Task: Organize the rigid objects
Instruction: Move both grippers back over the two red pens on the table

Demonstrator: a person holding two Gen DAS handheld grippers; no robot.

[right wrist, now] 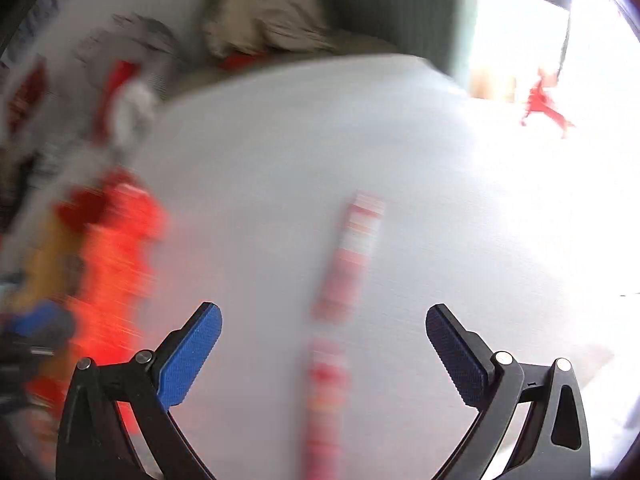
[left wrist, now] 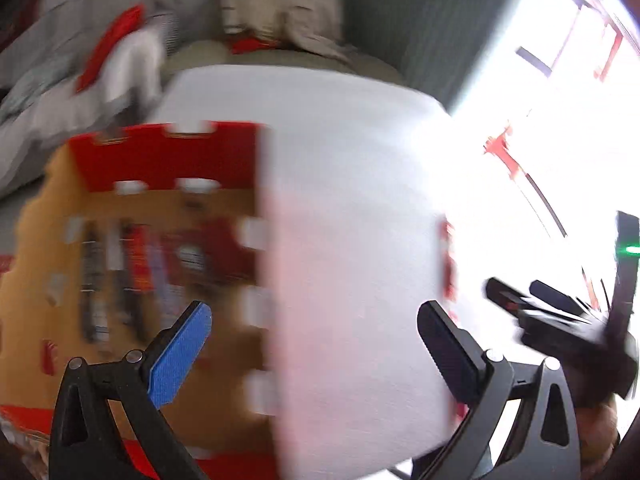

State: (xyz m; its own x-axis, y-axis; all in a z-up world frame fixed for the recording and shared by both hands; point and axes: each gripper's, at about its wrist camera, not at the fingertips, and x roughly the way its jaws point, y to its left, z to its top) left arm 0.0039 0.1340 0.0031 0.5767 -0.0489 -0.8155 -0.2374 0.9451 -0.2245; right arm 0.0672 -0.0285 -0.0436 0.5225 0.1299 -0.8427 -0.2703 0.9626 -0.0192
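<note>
Clearly the long red-and-white stick-shaped packet [right wrist: 348, 264] lay on the white worktop [right wrist: 460, 200], centre frame, its long axis running away between the empty, wide-open right gripper [right wrist: 324, 322]; the left gripper [left wrist: 314, 322] gaped empty too.

Open red-and-brown cardboard box [left wrist: 160, 240] holding blurred items, 2 red-white packets [right wrist: 352, 256] end-to-end on white surface

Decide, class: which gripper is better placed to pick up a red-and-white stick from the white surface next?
Probably the right gripper. Its open fingers straddle the two red-and-white sticks lying end to end on the white surface. The left gripper is open too, but over the cardboard box edge; blur limits certainty.
</note>
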